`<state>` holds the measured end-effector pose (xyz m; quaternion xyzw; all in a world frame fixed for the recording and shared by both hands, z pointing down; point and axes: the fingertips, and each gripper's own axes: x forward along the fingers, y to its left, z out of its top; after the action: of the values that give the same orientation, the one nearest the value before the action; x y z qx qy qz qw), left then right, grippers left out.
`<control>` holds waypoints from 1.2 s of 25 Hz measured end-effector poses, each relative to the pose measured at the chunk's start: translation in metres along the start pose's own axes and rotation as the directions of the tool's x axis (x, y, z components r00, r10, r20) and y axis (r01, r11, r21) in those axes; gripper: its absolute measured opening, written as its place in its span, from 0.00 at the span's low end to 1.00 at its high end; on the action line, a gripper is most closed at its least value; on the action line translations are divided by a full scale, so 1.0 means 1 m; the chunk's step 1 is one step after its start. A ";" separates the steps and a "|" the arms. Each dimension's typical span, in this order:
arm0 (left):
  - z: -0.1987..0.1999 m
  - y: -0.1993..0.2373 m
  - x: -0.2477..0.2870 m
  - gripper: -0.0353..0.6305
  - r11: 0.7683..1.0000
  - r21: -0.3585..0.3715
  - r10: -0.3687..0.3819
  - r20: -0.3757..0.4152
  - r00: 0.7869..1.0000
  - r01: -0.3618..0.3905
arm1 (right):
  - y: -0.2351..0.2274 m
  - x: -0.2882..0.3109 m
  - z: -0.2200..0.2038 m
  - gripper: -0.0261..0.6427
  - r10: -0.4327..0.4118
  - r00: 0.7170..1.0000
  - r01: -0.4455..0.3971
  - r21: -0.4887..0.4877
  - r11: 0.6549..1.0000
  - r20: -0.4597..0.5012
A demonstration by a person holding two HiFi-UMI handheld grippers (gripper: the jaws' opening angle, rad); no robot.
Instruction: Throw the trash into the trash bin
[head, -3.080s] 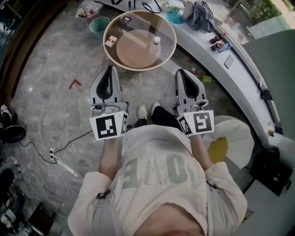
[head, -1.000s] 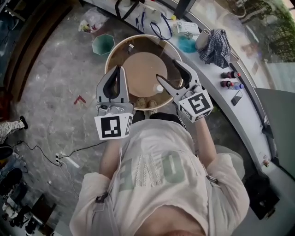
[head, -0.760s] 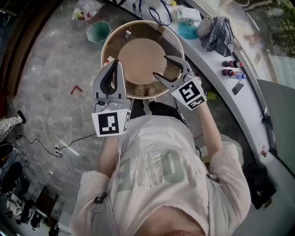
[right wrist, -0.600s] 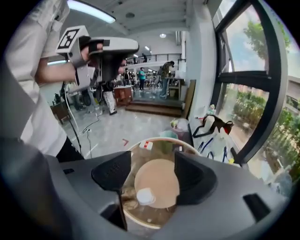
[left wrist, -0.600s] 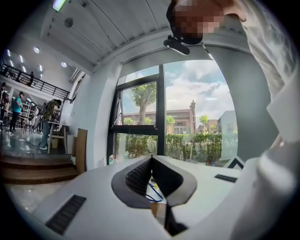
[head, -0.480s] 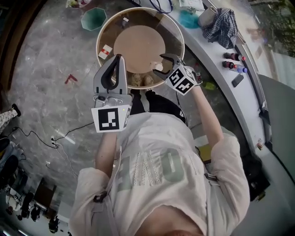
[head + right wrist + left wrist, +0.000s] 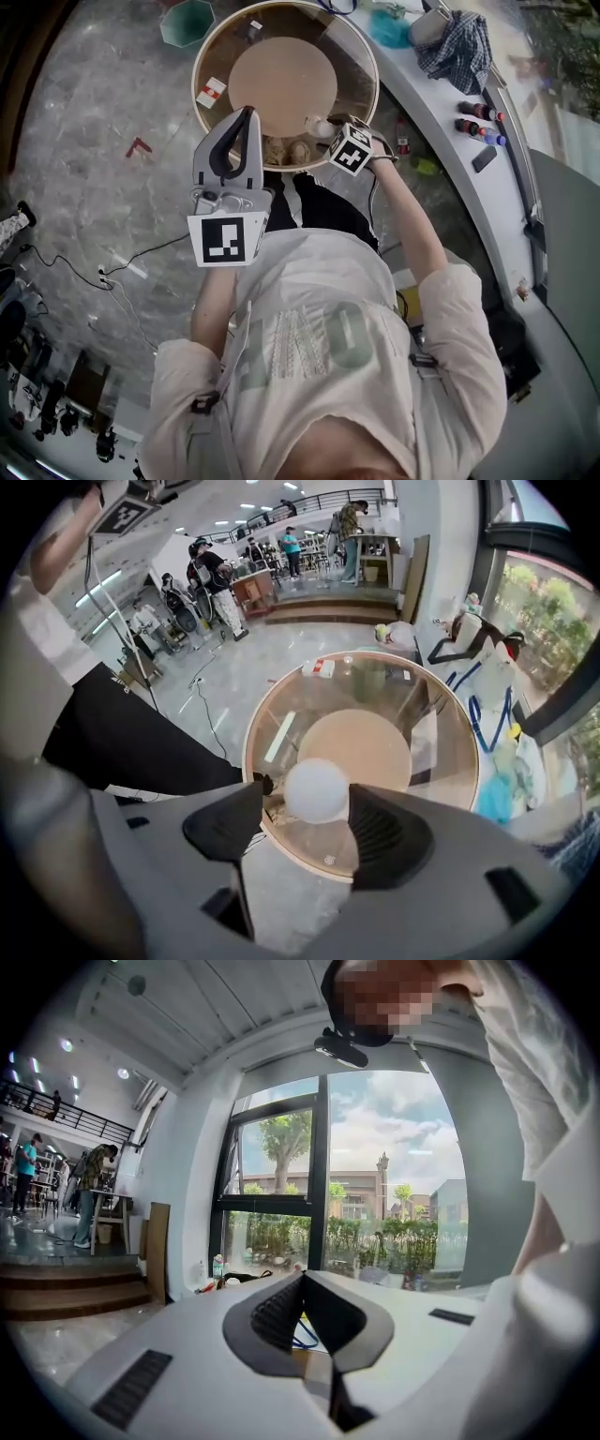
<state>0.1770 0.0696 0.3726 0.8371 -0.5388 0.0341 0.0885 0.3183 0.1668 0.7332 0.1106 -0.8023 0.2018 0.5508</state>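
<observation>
Since the frame half a second ago, the right gripper (image 7: 330,129) has closed in on the white round object (image 7: 317,125) at the near edge of the glass table (image 7: 349,54), and its marker cube has swung round toward the camera.

1. Far left: the green trash bin (image 7: 187,21) stands on the stone floor beyond the table, well apart from both grippers.
2. Left gripper (image 7: 247,114): held up over the near left part of the table. The left gripper view shows its jaws (image 7: 302,1277) pressed together with nothing between them.
3. Table: a red-and-white box (image 7: 210,92) lies on the glass near the left rim.
4. Right gripper (image 7: 305,799): jaws spread. The white round object (image 7: 316,787) sits between them on the glass (image 7: 441,752), just beside the right-hand pad, with a clear gap to the other pad. The pads do not clamp it.
5. Right: a checked cloth (image 7: 455,42) lies on the white counter (image 7: 441,141) beyond the table.
</observation>
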 end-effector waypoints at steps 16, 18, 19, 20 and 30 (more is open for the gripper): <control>-0.005 0.017 -0.013 0.07 0.998 0.016 0.056 -0.008 0.998 -0.056 | -0.015 -0.002 0.011 0.34 -0.098 0.995 0.097 0.037 0.995 0.028; -0.005 0.017 -0.015 0.07 0.998 0.022 0.059 -0.008 0.998 -0.059 | -0.016 -0.005 0.013 0.34 -0.102 0.994 0.102 0.026 0.994 0.033; -0.004 0.016 -0.017 0.07 0.998 0.022 0.061 -0.007 0.998 -0.061 | -0.016 -0.009 0.016 0.34 -0.107 0.993 0.106 0.025 0.994 0.042; -0.002 0.015 -0.018 0.07 0.998 0.023 0.063 -0.004 0.998 -0.063 | -0.017 -0.013 0.020 0.34 -0.114 0.992 0.113 0.025 0.993 0.054; 0.030 0.017 -0.028 0.07 0.994 0.078 0.076 0.071 0.995 -0.082 | -0.019 -0.113 0.126 0.34 -0.237 0.907 0.233 0.054 0.971 0.348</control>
<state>0.1488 0.0822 0.3409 0.8187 -0.5723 0.0307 0.0348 0.2617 0.0881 0.5925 0.2438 -0.8675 0.1154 0.4180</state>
